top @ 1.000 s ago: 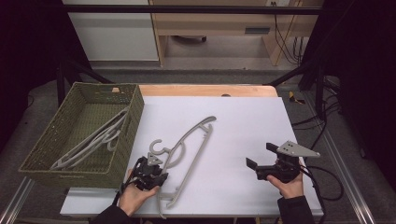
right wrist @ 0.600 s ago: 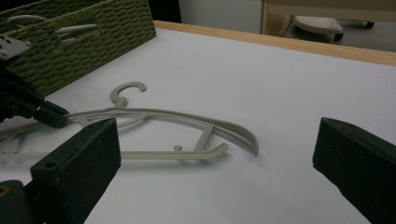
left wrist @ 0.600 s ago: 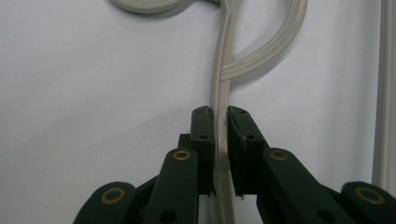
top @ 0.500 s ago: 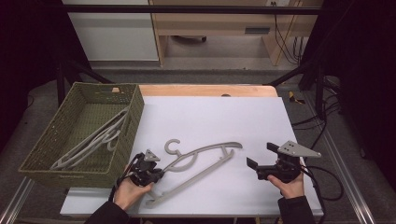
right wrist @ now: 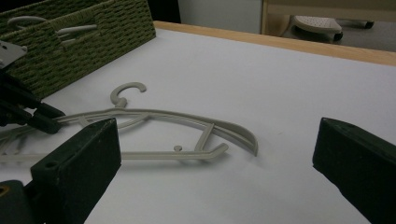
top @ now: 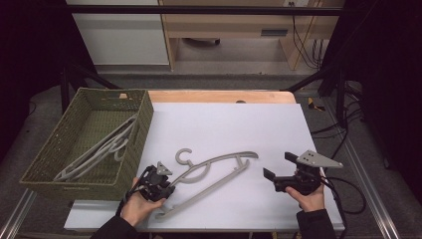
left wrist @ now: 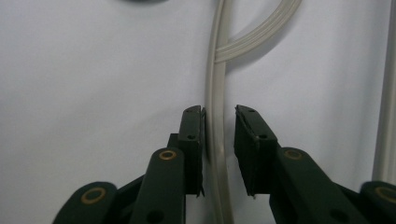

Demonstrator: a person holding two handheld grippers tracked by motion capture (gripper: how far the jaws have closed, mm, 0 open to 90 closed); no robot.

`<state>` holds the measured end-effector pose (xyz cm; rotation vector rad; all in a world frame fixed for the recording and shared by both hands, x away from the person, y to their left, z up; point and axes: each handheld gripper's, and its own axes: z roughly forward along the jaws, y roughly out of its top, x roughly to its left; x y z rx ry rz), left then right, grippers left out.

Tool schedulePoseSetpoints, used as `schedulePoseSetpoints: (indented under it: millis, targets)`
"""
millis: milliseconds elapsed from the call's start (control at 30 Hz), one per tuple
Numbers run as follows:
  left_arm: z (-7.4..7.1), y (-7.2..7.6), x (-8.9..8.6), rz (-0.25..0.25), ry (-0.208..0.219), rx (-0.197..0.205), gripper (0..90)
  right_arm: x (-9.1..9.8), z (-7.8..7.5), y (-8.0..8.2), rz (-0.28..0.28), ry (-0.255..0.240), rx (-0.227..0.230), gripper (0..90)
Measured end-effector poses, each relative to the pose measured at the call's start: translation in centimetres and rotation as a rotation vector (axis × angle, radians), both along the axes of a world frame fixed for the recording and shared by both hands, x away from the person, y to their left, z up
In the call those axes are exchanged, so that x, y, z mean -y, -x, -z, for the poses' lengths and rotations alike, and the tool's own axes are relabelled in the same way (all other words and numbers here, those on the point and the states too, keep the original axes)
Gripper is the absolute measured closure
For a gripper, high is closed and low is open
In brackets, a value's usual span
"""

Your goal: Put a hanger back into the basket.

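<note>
Hanger (top: pixel 214 172) has swung flat, long axis now left-right; left gripper (top: pixel 166 183) jaws just reopening, bar between w/ gap; right gripper (top: pixel 276 168) wide open, empty.

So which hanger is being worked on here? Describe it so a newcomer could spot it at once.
Start at the white table top and find the green woven basket at its left. Just right of the basket, near the front edge, one grey hanger lies flat. Unlike the hangers in the basket, it lies on the bare table, with the left gripper straddling its bar.

one hanger (top: pixel 214 172) on table; one basket (top: pixel 144 124)
</note>
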<state>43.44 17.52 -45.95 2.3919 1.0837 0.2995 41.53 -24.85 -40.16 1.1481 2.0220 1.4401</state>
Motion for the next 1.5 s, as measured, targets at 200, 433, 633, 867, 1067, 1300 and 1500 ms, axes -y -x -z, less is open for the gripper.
schedulePoseSetpoints:
  millis: [200, 433, 633, 867, 1067, 1300, 1500]
  targets:
    - [0.0, -0.1, -0.2, -0.004, -0.004, 0.009, 81.4, 0.0, 0.0, 0.0, 0.001, 0.004, 0.000, 1.3]
    - [0.0, 0.2, -0.3, -0.003, 0.007, 0.026, 82.2, 0.2, 0.0, 0.0, 0.002, 0.002, -0.001, 1.3]
    - [-1.0, 0.5, -0.7, -0.004, 0.030, 0.067, 82.3, 0.3, 0.0, 0.0, -0.001, 0.002, 0.000, 1.3]
    - [-2.5, 1.1, -1.1, -0.011, 0.055, 0.124, 82.3, 0.3, 0.0, 0.0, 0.000, 0.004, 0.002, 1.3]
    - [-3.9, 1.7, -1.2, 0.004, 0.060, 0.157, 82.2, 0.7, -0.2, 0.1, 0.010, -0.006, 0.006, 1.3]
    - [-5.8, 2.2, -1.9, -0.001, 0.059, 0.217, 82.2, 1.1, -0.4, 0.3, 0.028, -0.021, 0.012, 1.3]
    - [-7.8, 2.6, -2.9, -0.016, 0.077, 0.258, 82.2, 1.4, -0.4, 0.3, 0.034, -0.020, 0.015, 1.3]
